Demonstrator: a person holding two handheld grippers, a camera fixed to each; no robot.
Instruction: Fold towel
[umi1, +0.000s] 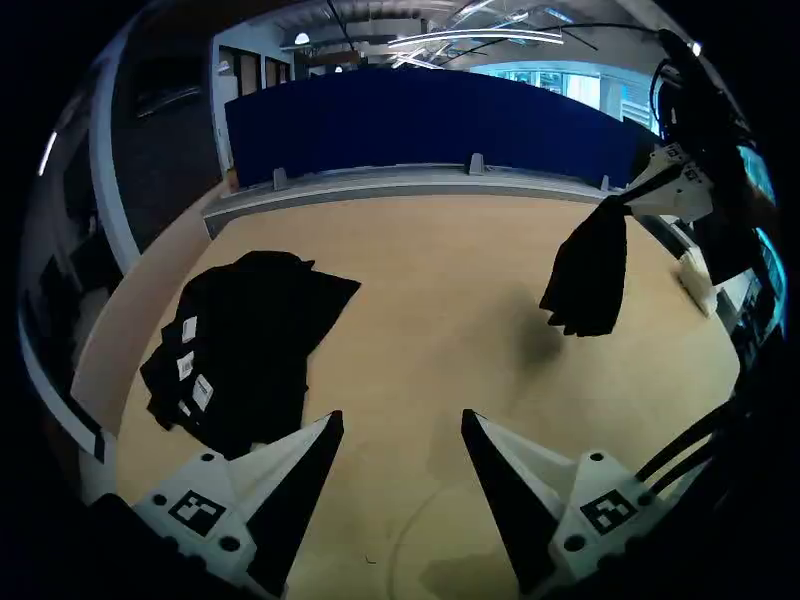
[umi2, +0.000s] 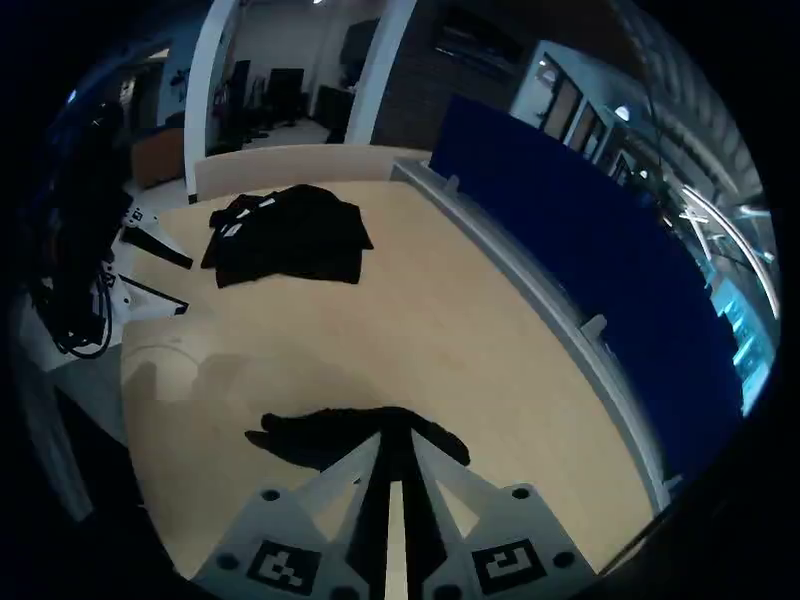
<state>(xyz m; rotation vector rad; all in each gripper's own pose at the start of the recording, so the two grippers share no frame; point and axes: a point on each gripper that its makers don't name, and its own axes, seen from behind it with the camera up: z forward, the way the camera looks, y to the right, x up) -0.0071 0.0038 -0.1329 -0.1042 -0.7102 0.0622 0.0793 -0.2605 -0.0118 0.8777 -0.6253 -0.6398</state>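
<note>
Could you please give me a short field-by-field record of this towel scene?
Surface: light wooden table
Left gripper: open, empty, above the table
Right gripper: shut on a black cloth towel, which hangs bunched above the table
Pile: heap of black towels with white tags, lying on the table apart from the held towel
Backdrop: blue partition along the table's far edge

Here's the wide pale wooden counter (umi1: 440, 290), smooth and light across its top. On its left side a heap of black folded cloth (umi1: 250, 340) lies flat, with small white tags (umi1: 189, 364) along its near edge. A grey rail (umi1: 400, 182) runs along the far edge, carrying a dark blue partition panel (umi1: 430, 125).
</note>
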